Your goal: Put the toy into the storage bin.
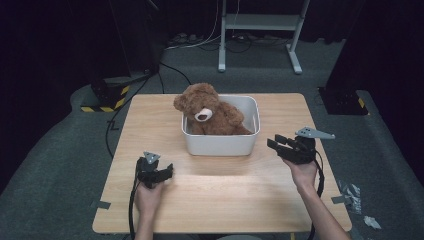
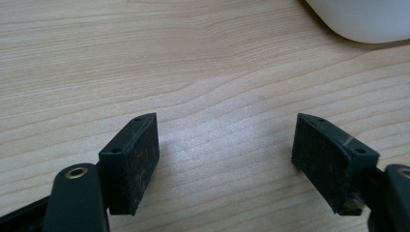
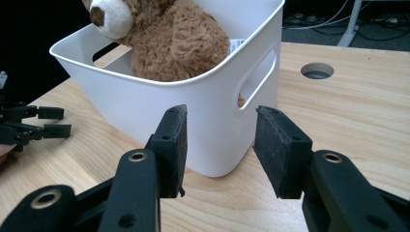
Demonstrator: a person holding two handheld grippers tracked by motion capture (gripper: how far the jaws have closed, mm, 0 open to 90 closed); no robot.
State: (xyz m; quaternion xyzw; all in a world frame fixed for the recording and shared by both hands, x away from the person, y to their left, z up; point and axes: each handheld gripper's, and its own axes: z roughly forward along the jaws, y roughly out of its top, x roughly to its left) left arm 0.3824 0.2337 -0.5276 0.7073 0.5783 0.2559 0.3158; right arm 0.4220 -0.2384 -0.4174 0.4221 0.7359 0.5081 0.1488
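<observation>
The left gripper (image 1: 167, 171) sits low and left of the middle in the high view, held in the person's left hand (image 1: 149, 192). Its jaws are spread wide with nothing between them. In the left gripper view there is bare wood between the two black pads, and a bit of the white bin (image 2: 360, 19) peeks in at the upper right corner.

The right gripper (image 1: 275, 142) is at the right of the high view, held in the right hand (image 1: 304, 172). Its jaws are apart and hold nothing. They point at the near right corner of the bin (image 1: 222, 142) and stay just short of it. In the right gripper view the bin's rounded corner (image 3: 212, 121) shows in the gap between the pads, and no pad touches it.

One brown teddy bear (image 1: 207, 111) sits inside the bin, in the middle of the high view. Its head sticks up over the rim at the bin's left side. The bin has a slot handle (image 3: 256, 77) cut in its side wall.

The bin stands on one wooden table (image 1: 220, 200). There is one round hole (image 3: 316, 71) in the table top, at the upper right of the right gripper view.

A black cable (image 1: 132, 205) trails down from the left gripper. Behind the table, at the top of the high view, stands a white metal frame (image 1: 260, 22) on the grey floor (image 1: 50, 160). There are two black and yellow striped blocks, one at the left (image 1: 107, 97) and one at the right (image 1: 345, 102). Nothing stands between the grippers and the bin.
</observation>
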